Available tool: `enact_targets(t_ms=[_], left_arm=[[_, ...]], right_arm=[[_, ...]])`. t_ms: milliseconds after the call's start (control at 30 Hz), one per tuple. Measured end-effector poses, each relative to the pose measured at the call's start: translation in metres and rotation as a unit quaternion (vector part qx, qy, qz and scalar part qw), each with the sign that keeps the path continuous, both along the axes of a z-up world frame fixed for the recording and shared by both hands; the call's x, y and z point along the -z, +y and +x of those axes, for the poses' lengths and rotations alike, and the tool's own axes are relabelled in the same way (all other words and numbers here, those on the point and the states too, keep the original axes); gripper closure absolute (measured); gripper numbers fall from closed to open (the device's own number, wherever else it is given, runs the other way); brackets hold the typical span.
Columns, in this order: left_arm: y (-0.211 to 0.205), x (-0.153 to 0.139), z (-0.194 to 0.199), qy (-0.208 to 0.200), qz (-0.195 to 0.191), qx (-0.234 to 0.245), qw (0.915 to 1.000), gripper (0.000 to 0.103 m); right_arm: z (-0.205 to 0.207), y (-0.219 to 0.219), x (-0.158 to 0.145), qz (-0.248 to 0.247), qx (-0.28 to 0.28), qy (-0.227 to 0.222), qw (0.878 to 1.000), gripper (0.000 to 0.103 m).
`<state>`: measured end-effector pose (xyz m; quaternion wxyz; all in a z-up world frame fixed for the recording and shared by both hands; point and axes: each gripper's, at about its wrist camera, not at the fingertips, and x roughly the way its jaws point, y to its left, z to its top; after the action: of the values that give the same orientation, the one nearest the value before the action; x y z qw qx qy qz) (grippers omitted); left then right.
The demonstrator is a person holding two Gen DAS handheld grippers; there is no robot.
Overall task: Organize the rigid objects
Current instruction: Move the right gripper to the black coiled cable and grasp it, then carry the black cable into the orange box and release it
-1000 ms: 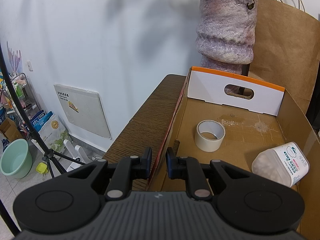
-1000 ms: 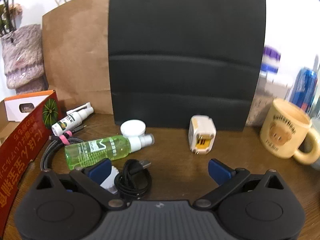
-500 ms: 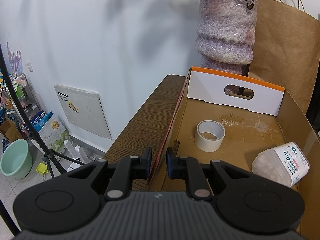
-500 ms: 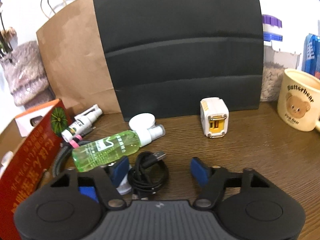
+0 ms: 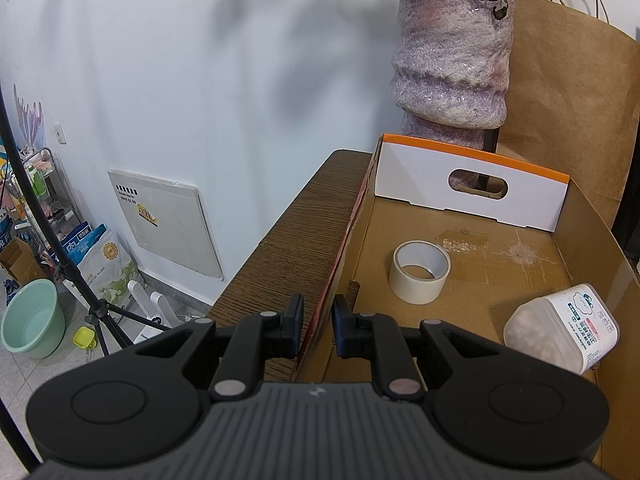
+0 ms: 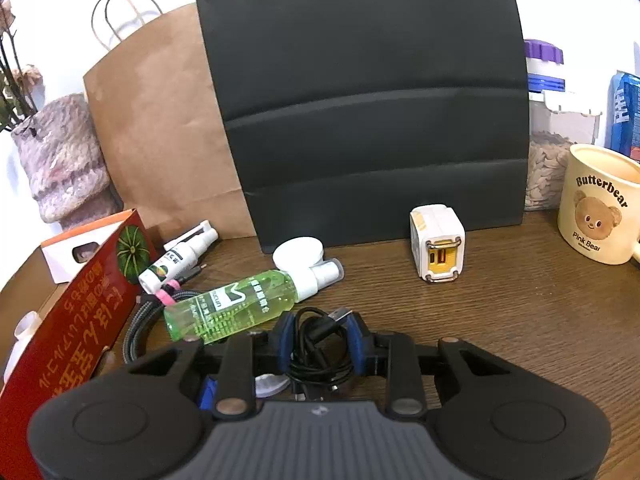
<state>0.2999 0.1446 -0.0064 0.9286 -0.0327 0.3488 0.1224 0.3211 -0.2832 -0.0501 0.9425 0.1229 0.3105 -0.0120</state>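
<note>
The right gripper (image 6: 320,340) has just closed on the coiled black cable (image 6: 318,344) lying on the bench (image 6: 520,320), while the left gripper (image 5: 316,326) clamps the cardboard box's wall (image 5: 340,264); loose loops could slip free when lifted.

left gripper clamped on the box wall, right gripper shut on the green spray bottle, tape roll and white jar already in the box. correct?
One error: the right gripper is shut on the coiled black cable, not the green spray bottle, which lies free beside it, per the right wrist view. Its jaws have just closed. The rest holds: left gripper clamps the box wall; tape roll and white jar are inside.
</note>
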Motion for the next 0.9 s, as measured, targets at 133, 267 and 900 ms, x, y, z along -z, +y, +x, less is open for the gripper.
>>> enact_targets(t_ms=[133,267,900], left_arm=[[0.000,0.000,0.000,0.000,0.000,0.000,1.0000,0.087],[0.000,0.000,0.000,0.000,0.000,0.000,1.0000,0.087],[0.000,-0.001,0.001,-0.001,0.002,0.001,1.0000,0.087]], right_arm=[[-0.004,0.000,-0.005,-0.001,0.002,-0.014,1.000,0.076],[-0.008,0.004,-0.014,-0.010,0.001,-0.034,0.999,0.076],[-0.005,0.096,-0.071,-0.024,-0.080,-0.136,0.987,0.077]])
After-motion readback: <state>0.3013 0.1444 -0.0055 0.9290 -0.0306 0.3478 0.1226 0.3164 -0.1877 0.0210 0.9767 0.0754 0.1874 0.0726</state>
